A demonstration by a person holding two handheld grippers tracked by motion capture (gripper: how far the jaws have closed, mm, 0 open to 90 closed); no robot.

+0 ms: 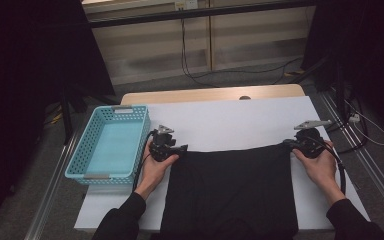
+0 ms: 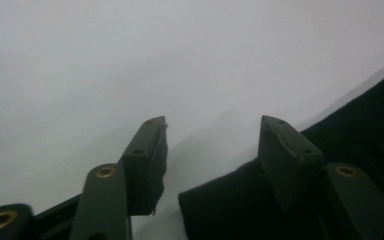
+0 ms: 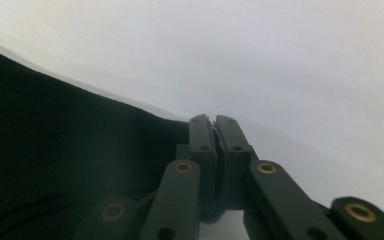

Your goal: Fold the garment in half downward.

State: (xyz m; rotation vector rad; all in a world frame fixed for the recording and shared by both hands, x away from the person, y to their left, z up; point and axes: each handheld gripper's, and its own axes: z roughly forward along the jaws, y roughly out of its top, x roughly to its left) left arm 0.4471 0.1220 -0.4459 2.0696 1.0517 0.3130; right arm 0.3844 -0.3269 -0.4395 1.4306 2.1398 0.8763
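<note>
Black cloth [image 1: 232, 190] at near edge, white table [image 1: 230, 120] beyond

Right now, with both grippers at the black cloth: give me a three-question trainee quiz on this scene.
1. True or false: the right gripper is shut on a corner of the black cloth.
2. Where does the light blue perforated plastic basket sit? A) left of the cloth B) on top of the cloth C) at the table's right edge
3. In the left gripper view, what lies between the jaws of the left gripper?

Key
1. True.
2. A.
3. A corner of the cloth; the jaws stand apart, not yet pressing it.
</note>
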